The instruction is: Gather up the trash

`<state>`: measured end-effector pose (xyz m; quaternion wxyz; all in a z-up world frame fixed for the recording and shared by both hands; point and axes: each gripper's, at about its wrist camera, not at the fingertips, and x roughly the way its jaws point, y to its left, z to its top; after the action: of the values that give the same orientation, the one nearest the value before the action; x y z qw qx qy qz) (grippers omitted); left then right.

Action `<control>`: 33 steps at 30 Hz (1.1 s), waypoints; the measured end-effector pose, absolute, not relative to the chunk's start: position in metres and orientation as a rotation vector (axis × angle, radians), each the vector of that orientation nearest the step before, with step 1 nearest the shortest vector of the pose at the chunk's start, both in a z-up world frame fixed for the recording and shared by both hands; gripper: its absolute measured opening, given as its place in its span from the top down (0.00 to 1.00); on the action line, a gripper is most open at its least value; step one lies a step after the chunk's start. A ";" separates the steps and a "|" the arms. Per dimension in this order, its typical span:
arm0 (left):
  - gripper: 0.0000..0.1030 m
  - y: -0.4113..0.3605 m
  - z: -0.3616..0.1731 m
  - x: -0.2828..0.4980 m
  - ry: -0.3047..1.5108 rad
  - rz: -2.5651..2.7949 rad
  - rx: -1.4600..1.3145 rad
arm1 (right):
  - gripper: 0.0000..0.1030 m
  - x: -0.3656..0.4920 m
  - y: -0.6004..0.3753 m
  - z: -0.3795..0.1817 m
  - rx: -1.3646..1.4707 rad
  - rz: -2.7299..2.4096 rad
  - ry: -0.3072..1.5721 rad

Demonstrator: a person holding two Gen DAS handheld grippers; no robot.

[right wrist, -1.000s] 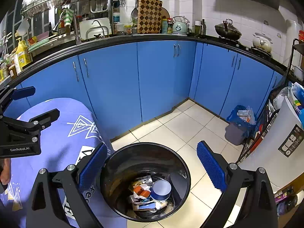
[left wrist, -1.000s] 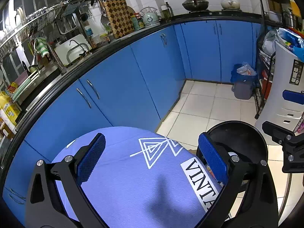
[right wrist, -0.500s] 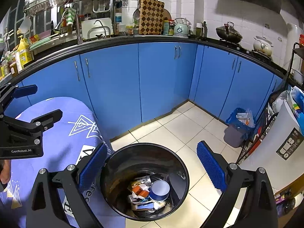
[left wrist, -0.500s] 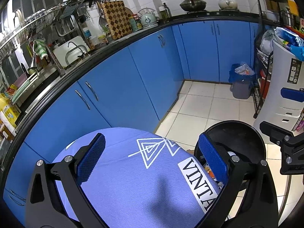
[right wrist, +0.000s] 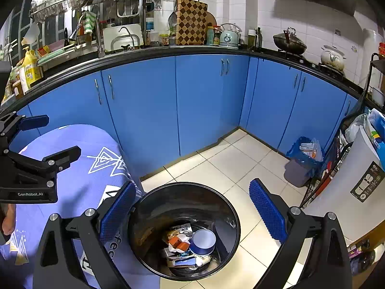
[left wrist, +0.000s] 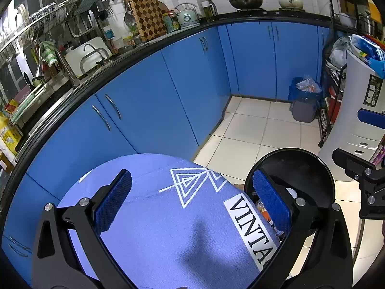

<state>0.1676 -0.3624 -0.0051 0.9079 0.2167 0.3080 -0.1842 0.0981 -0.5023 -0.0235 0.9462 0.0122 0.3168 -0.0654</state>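
- Bin, black, round point(right wrist: 184, 231): stands on white floor tiles point(right wrist: 231, 161), directly under my R gripper; in L wrist view its rim point(left wrist: 296, 159) shows at right, partly behind purple cloth.
- Trash in bin point(right wrist: 185, 248): paper scraps, packets, orange-red piece, plus blue-white cup point(right wrist: 203, 240) lying at right of the pile. All at bin bottom.
- R gripper point(right wrist: 192, 207): fingers spread wide, nothing between them; blue pads point(right wrist: 267, 209) straddle bin mouth from above, not touching rim as far as I can see.
- L gripper point(left wrist: 192, 200): fingers apart, empty; hangs over purple cloth, right pad point(left wrist: 270, 200) over the edge of bin opening.
- Purple cloth w/ white triangle print and "VINTA" lettering point(left wrist: 168, 228): covers a rounded surface just beside the bin, on its left in R wrist view.
- Blue cabinets point(right wrist: 144, 110): run along behind, black countertop point(right wrist: 168, 51) above.
- Countertop items: checkered board point(right wrist: 191, 21), pale green kettle point(right wrist: 228, 37), dark wok w/ lid point(right wrist: 288, 42), white pot point(right wrist: 333, 56), faucet point(right wrist: 96, 33).
- 2nd bin, grey w/ blue liner point(right wrist: 300, 166): far corner, well apart, stuff inside.
- White appliance point(right wrist: 346, 180): at right, near wire rack.
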 end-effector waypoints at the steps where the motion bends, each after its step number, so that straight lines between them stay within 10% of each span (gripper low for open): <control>1: 0.03 -0.363 -0.005 0.167 0.635 -0.381 0.447 | 0.10 0.098 -0.502 -0.023 0.025 -0.133 0.644; 33: 0.03 -0.364 -0.003 0.160 0.617 -0.379 0.450 | 0.10 0.098 -0.499 -0.018 0.026 -0.135 0.641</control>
<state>0.1600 -0.3637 -0.0034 0.9105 0.2183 0.2991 -0.1838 0.0984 -0.4993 -0.0184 0.9467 0.0126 0.3148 -0.0665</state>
